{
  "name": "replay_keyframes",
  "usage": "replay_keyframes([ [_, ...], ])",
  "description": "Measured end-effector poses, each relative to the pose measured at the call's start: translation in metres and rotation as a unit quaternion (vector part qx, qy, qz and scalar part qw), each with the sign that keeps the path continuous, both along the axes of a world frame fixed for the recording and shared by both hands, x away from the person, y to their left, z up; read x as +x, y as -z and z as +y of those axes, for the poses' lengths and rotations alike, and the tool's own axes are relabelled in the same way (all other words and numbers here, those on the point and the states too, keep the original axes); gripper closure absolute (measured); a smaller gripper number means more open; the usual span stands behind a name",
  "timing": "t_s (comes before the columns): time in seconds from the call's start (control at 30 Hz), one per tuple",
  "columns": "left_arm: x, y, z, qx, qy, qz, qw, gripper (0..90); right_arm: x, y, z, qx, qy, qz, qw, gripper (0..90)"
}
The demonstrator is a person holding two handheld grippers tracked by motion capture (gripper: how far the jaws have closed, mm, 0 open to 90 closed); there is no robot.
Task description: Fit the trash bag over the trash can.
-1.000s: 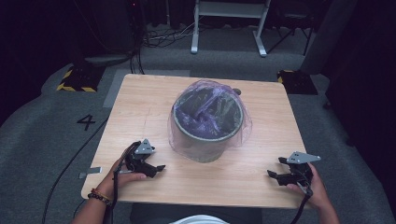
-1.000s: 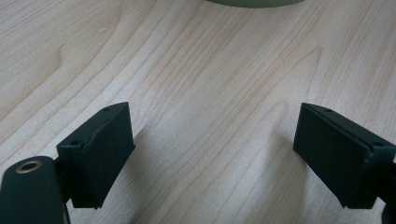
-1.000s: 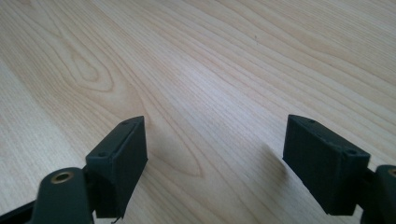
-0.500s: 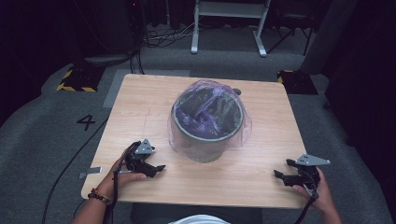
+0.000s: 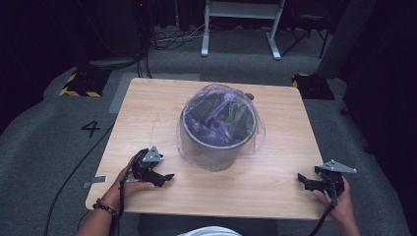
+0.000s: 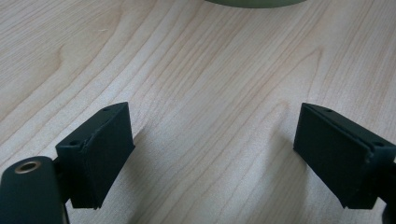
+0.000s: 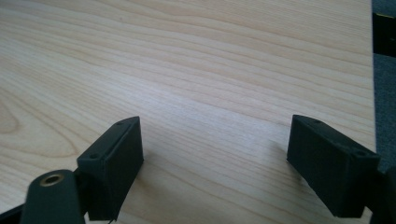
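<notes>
Two grippers sit low on the wooden tabletop (image 5: 162, 118), both empty. Your left gripper (image 5: 164, 178) rests near the front-left corner, held by your left hand (image 5: 129, 181), its jaws spread wide with bare wood grain between them in the left gripper view (image 6: 212, 158). Just beyond those jaws, at the top edge of that view, you catch the grey-green base of the bin (image 6: 254, 3). Your right gripper (image 5: 306, 181) lies close to the front-right corner, your right hand (image 5: 339, 201) behind it at the front edge; its jaws stand wide apart too, gripping nothing, with plain tabletop between them in the right gripper view (image 7: 215, 163) and the table's edge and grey floor showing at the far right of that view.

The round bin (image 5: 219, 132) stands upright at the middle of the tabletop, a little toward the far edge, well apart from the right gripper and nearer the left one. A thin purple-tinted bin bag (image 5: 251, 140) drapes over its rim and hangs down the outer wall, with crumpled folds inside the mouth. Neither gripper touches bin or bag.
</notes>
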State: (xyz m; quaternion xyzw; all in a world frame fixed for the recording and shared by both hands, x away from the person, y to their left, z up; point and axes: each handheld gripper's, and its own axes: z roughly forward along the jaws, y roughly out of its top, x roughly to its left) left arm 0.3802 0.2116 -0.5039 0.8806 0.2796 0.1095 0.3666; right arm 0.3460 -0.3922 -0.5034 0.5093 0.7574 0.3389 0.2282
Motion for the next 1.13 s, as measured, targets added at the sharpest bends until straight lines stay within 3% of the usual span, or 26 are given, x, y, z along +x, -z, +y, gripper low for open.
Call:
replay_keyframes([
  [0.37,0.0003,0.0,0.0001,0.0,0.001,0.0,1.0,11.6,0.0015,-0.0001,0.0005,0.001,0.018,0.001,0.9998,18.5],
  [1.13,0.0091,-0.0001,-0.0038,0.001,0.002,0.0,1.0,11.3,0.0011,0.0,0.0009,0.001,0.02,0.001,0.9998,18.5],
])
